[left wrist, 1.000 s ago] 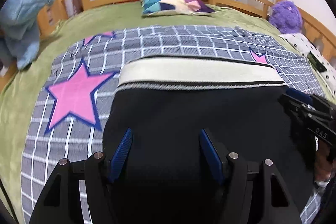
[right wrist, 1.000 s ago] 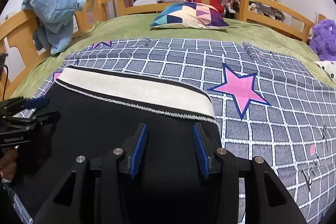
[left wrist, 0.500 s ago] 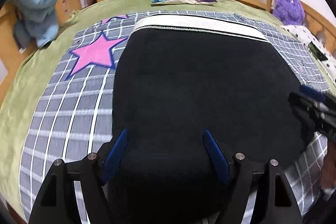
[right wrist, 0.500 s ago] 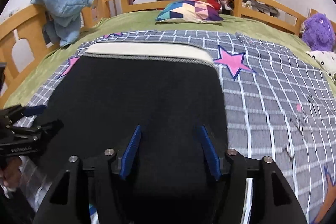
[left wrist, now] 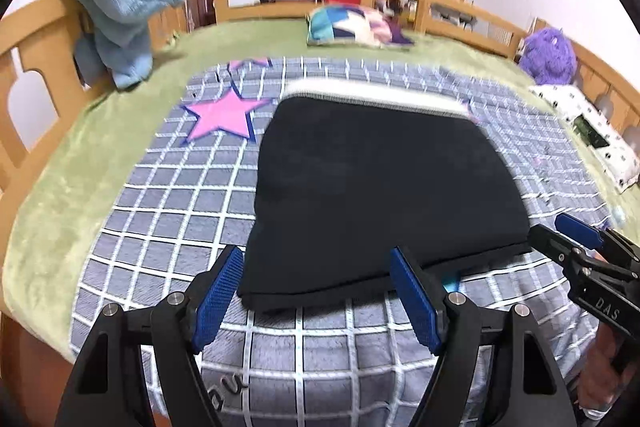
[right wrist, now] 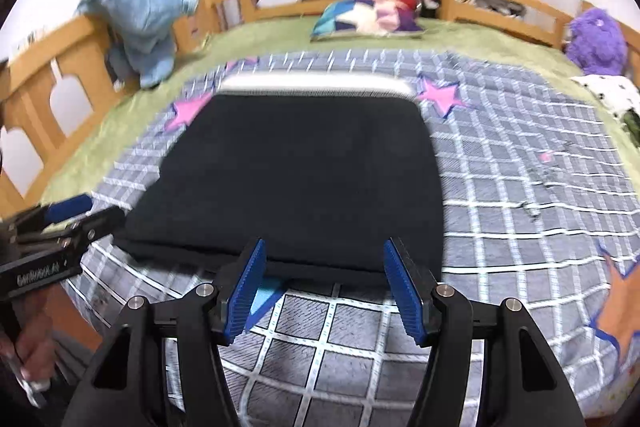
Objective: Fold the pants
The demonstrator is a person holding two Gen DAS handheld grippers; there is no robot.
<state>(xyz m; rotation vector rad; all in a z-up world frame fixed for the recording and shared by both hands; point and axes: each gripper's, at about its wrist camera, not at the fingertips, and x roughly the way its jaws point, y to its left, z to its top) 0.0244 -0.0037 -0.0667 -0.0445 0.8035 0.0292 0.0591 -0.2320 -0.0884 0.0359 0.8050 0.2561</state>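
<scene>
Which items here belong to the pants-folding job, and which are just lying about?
Job:
black pants
left gripper, open
right gripper, open

Lying about:
blue plush toy
patchwork pillow
purple plush toy
star-patterned checked blanket

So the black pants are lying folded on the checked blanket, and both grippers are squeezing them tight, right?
Not quite. The pants do lie folded on the blanket, but neither gripper is squeezing them. The left wrist view shows the left gripper open, just short of the near edge, and the right wrist view shows the right gripper open too, holding nothing.
</scene>
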